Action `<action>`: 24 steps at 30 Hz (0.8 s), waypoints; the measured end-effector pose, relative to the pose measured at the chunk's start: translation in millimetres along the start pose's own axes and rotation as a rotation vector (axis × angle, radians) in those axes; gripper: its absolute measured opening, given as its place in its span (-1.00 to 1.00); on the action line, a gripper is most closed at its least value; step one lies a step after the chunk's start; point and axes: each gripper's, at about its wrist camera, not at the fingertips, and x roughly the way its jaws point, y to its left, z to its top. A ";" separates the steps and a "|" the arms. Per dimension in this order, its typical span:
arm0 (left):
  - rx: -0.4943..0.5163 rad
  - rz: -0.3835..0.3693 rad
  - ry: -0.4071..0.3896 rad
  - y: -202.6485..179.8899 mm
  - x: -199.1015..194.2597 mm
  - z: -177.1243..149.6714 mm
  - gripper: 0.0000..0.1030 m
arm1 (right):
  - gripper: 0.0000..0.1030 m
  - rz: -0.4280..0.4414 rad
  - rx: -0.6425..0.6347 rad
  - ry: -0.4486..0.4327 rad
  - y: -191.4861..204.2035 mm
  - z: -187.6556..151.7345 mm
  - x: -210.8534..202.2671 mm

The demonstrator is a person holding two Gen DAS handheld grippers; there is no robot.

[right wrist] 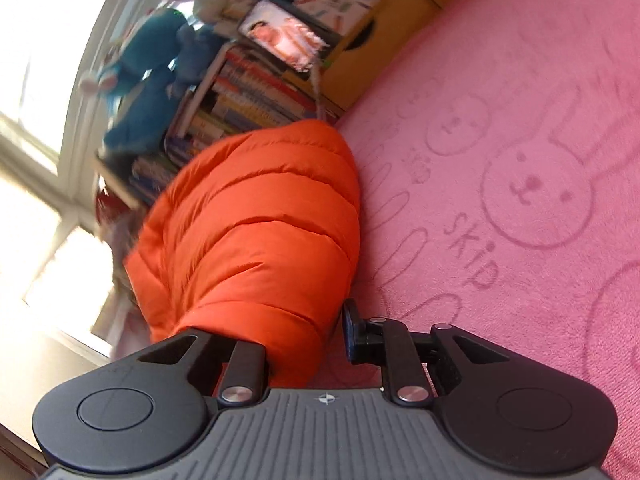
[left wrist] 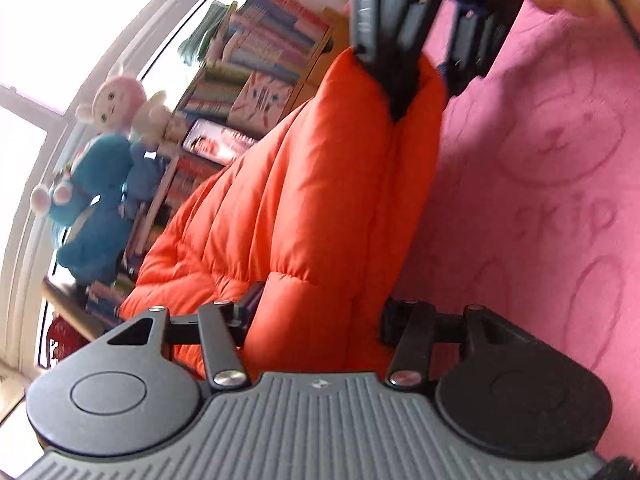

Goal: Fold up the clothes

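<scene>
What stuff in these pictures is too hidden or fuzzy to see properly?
- Orange puffy jacket, right wrist view: its near end is hidden behind the right gripper.
- Jacket's far end, left wrist view: covered by the other gripper.
- Plush toys, right wrist view: blurred.
- Book titles, left wrist view: too small.

Black linkage fingers (left wrist: 404, 320), silver screws, ribbed grey body, round black caps.

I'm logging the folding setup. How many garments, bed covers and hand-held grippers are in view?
jacket: 1
cover: 1
hand-held grippers: 2 (left hand-held gripper, right hand-held gripper)
Total: 4
</scene>
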 end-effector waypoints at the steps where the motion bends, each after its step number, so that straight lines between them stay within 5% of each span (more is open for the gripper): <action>1: -0.006 0.005 0.006 2.5 2.0 -2.5 -0.01 | -0.60 -0.021 -0.037 -0.007 6.4 -3.7 0.7; 8: -0.017 -0.004 0.062 11.9 11.4 -25.0 0.01 | -0.47 -0.114 -0.182 -0.018 28.7 -18.1 7.3; 18: -0.128 -0.067 0.141 32.4 18.0 -43.0 0.01 | -0.45 -0.132 -0.203 -0.014 22.9 -22.4 9.4; 24: -0.281 -0.001 0.308 55.5 27.0 -82.5 -0.14 | -0.61 -0.120 -0.180 -0.015 17.2 -22.2 5.3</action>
